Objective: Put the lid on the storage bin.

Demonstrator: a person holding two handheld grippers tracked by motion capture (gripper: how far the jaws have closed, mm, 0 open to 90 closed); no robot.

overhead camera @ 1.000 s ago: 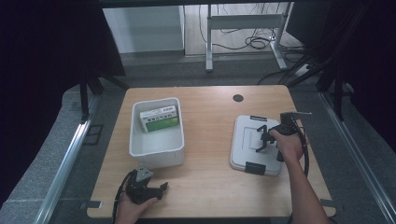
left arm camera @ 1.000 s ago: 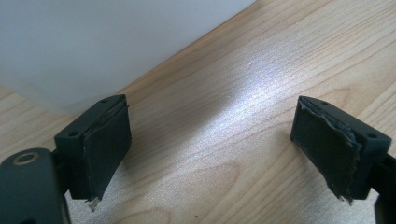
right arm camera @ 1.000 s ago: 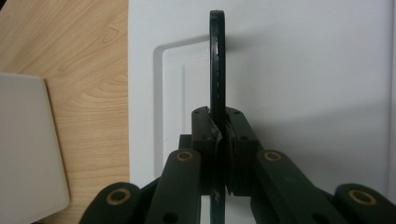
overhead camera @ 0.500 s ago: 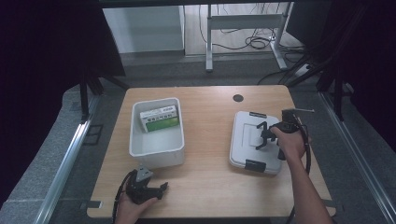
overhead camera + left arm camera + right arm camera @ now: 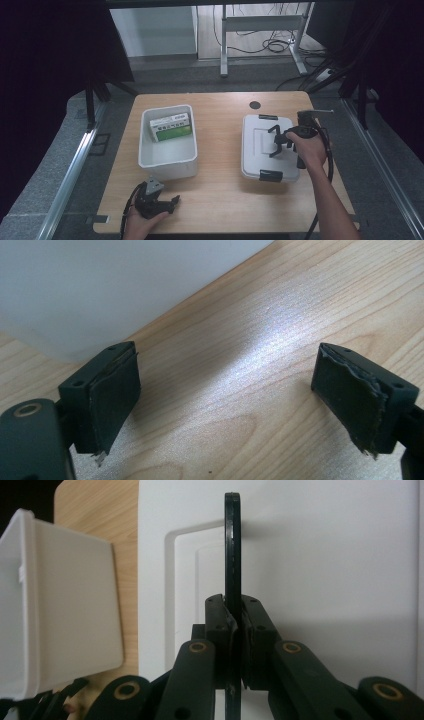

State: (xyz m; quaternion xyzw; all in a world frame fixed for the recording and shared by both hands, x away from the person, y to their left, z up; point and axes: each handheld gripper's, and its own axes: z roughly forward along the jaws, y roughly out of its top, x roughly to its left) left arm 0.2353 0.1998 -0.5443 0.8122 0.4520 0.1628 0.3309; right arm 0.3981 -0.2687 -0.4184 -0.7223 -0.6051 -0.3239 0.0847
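Since 1 s ago the right hand-held gripper (image 5: 278, 141) has edged a bit toward the near-left over the lid (image 5: 260, 145); left hand-held gripper (image 5: 159, 202), bin and box look unchanged. Right jaws are clamped on the lid's thin black handle (image 5: 232, 545), which the right gripper view shows standing edge-on, pinched dead centre btwn the pads. Lid lies flat on the right half of the worktop (image 5: 220, 115), black clips at its far and near edges; open white bin (image 5: 167, 161) sits well apart to the left w/ a green-and-white box (image 5: 171, 127) inside, at the far end. Left hand-held gripper rests at the near worktop edge, jaws wide apart, holding nothing, bin wall just ahead of it in its own view. Judgement: step in hand looks like lifting the lid to carry it over the bin. To do it well: keep the squeeze firm, since the handle is narrow and the lid may swing or pivot about it; lift straight up first so the clips clear the wood, keep it level, then travel left. Line up lid corners w/ the bin rim before lowering. Left one could steady the bin's near wall if it slides.
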